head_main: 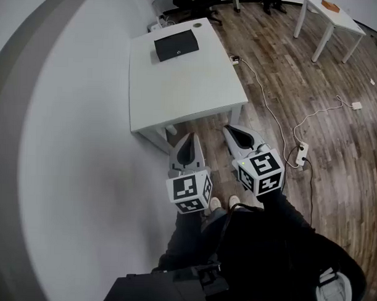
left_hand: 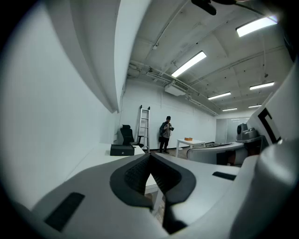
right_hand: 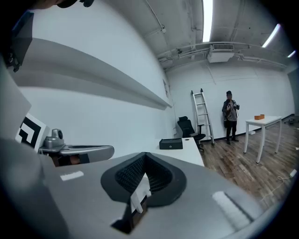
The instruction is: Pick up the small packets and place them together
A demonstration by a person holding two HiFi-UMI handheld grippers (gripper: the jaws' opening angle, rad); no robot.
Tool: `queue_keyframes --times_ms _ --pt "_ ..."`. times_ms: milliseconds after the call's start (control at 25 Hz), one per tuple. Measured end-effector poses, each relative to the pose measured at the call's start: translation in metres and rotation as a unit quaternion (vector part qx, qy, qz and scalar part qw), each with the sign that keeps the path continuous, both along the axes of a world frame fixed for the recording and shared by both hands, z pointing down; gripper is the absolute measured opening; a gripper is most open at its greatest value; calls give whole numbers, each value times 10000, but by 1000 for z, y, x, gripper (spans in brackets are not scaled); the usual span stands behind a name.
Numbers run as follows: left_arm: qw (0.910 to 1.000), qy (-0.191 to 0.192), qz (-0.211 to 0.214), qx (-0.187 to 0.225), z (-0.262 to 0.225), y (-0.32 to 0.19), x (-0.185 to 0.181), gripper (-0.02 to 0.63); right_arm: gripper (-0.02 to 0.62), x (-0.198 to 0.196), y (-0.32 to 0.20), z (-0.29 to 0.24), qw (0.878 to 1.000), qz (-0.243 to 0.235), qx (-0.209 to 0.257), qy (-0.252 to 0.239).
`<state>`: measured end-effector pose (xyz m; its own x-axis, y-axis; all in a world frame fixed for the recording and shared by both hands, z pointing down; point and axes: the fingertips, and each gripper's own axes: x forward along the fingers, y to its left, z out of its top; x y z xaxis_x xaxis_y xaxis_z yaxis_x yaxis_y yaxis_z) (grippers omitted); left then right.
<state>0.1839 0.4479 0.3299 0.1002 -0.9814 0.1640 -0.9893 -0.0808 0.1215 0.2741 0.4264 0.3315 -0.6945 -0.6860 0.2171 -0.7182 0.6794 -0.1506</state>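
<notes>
No small packets show in any view. Both grippers hang side by side below the near edge of a white table [head_main: 178, 91]. My left gripper [head_main: 188, 135] has its jaws together with nothing between them, and the tips [left_hand: 150, 155] meet in the left gripper view. My right gripper [head_main: 229, 128] is also shut, its tips [right_hand: 145, 154] touching. A small white tab [right_hand: 140, 192] sits in the hollow behind those tips; I cannot tell what it is. A black box [head_main: 177, 45] lies at the table's far end.
A white wall runs along the left. Cables and a power strip [head_main: 299, 154] lie on the wood floor to the right. A second white table [head_main: 332, 19] stands at the far right. A person [right_hand: 229, 116], a ladder [right_hand: 202, 115] and an office chair [right_hand: 187, 127] are at the far end.
</notes>
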Motion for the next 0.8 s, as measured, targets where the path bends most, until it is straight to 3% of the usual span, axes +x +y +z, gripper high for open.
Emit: queue_keyframes --times_ms 400,800 --pt "10000 16 16 -7 3 1 3 0 0 1 2 3 10000 -20 -5 -29" --pt "9999 93 -67 -77 6 5 -14 0 2 -18 7 -4 9966 -428 -167 -684"
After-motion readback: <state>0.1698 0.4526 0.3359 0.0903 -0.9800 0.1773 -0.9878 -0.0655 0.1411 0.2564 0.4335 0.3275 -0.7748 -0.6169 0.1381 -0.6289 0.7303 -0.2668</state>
